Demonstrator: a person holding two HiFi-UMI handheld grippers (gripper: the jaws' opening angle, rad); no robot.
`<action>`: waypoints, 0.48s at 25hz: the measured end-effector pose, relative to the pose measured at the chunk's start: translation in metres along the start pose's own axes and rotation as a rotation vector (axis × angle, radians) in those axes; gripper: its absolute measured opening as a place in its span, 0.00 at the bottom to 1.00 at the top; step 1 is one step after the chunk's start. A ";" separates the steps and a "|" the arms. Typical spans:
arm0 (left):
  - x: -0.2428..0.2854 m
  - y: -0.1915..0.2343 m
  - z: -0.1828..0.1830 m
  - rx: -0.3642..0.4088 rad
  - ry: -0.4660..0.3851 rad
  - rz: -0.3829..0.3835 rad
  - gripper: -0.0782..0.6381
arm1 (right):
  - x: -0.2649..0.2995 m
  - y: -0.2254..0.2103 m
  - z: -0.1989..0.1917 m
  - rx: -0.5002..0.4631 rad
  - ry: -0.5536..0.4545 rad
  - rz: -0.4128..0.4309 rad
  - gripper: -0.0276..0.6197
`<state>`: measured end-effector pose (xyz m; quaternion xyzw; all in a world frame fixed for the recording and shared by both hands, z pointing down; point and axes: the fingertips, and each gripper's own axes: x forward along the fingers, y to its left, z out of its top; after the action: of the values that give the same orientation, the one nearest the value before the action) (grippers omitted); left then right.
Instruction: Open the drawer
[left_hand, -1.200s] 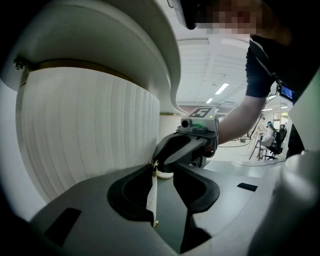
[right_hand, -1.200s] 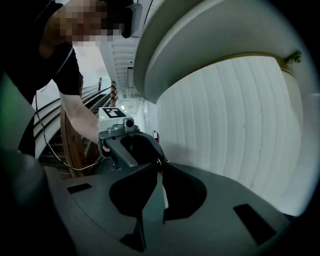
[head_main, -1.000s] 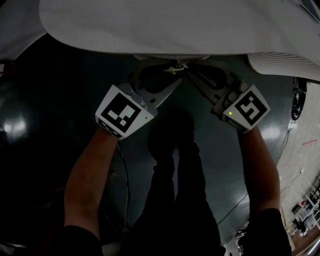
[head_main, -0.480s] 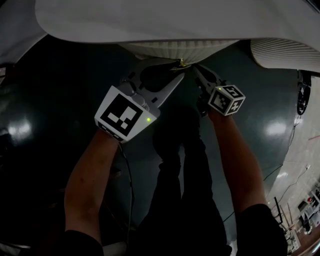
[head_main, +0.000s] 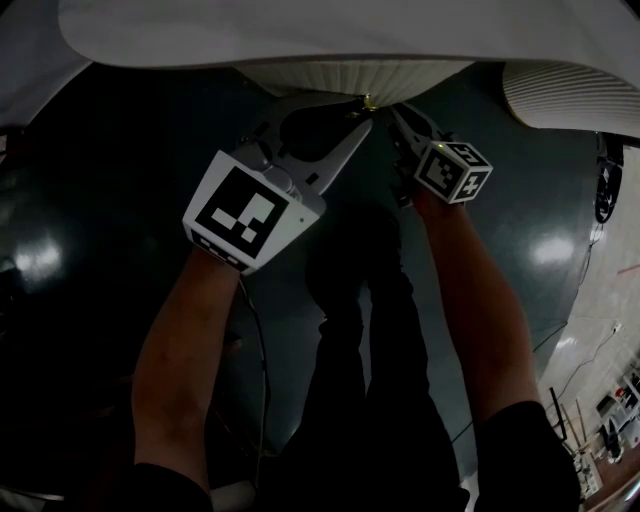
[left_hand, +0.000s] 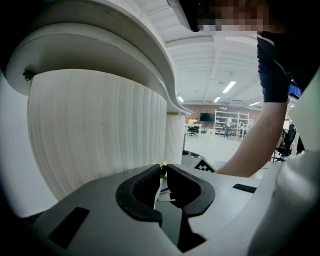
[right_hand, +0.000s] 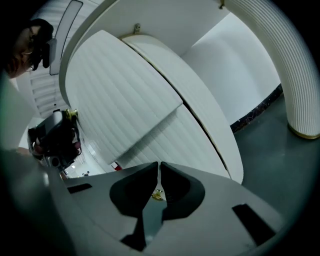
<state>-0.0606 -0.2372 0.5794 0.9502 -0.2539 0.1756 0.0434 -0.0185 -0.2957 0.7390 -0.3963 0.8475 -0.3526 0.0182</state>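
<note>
Left claw has just been closing and now nips the tiny brass knob by its very tips, right on the ribbed drawer front tucked under the bench top. Right claw sits just beside it, pinched nearly together, nothing clearly gripped. My worry: with such a shallow tip hold, the knob could slip out once the pull starts.

The right gripper has its two dark jaws almost together, with just a thin slit between the tips. Past them leans the ribbed white drawer. A dark floor and a ribbed white post are on the right.
</note>
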 end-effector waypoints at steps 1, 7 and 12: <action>0.000 -0.001 -0.001 0.000 0.002 -0.002 0.18 | 0.005 -0.002 0.004 0.011 -0.012 -0.003 0.08; -0.003 -0.004 0.003 0.033 0.035 -0.023 0.18 | 0.029 0.008 0.009 0.068 0.000 0.041 0.08; -0.016 -0.032 -0.006 0.031 0.059 -0.050 0.18 | -0.026 0.007 -0.027 0.099 0.052 -0.009 0.08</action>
<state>-0.0596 -0.2011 0.5790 0.9512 -0.2257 0.2065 0.0405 -0.0134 -0.2588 0.7482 -0.3894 0.8275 -0.4042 0.0143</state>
